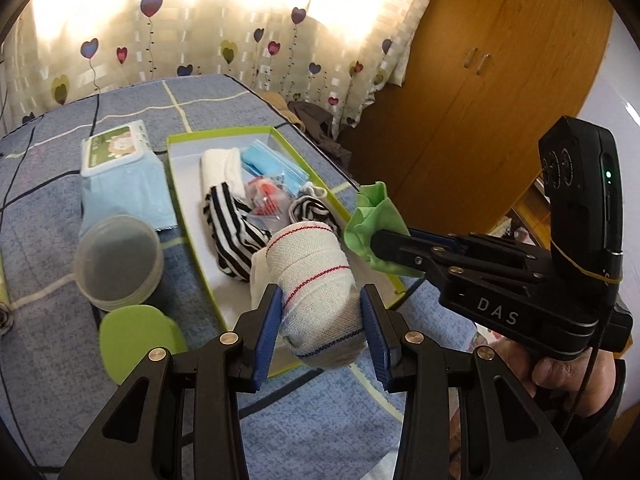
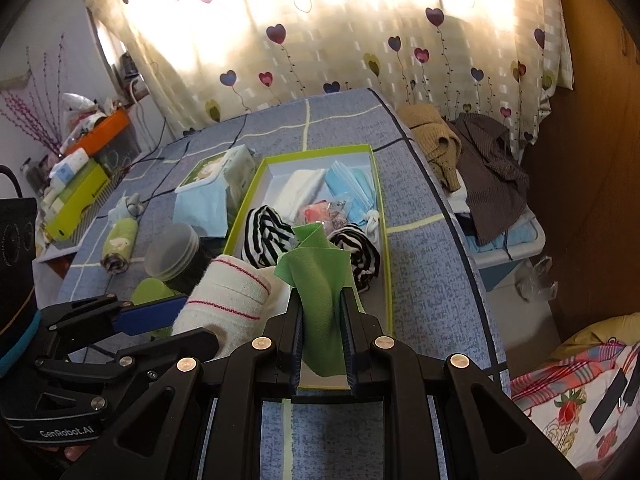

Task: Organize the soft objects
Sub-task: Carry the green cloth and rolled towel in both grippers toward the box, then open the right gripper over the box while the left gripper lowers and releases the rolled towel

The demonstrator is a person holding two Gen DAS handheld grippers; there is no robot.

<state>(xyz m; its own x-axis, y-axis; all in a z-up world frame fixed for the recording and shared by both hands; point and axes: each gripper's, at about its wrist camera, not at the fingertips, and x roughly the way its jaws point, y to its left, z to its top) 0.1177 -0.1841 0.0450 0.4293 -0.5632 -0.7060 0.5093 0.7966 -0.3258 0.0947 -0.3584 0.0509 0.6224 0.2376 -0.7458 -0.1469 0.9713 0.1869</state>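
Left fingers [image 1: 324, 320]: half open, your blue pads pressing both sides of the bandage roll [image 1: 316, 280]; the wide grip matches the roll's girth, so it is squeezed no more than needed.
Bandage roll: held over the near end of the box [image 1: 256, 133], pointing down into it, apparently ready to be lowered.
Right fingers [image 2: 323, 334]: almost fully together, pinching the green cloth [image 2: 320, 276]; thin fabric needs a tight pinch or it would slip out.
Green cloth: its loose end stands crumpled above your fingers, hanging over the box's near half, just right of the roll.
Box: open, green-rimmed, lying on the blue checked bed [image 2: 424, 280]; it seems to be the collecting place.
Box contents: striped socks [image 1: 234, 236], white cloth [image 1: 218, 168], blue masks [image 1: 264, 164], small red packet [image 1: 264, 200] fill the far end, so free floor remains nearest you.
Outside the box: wipes pack [image 1: 120, 160], clear tub [image 1: 118, 264], green lid [image 1: 136, 340] lie to its left, likely not yet sorted.
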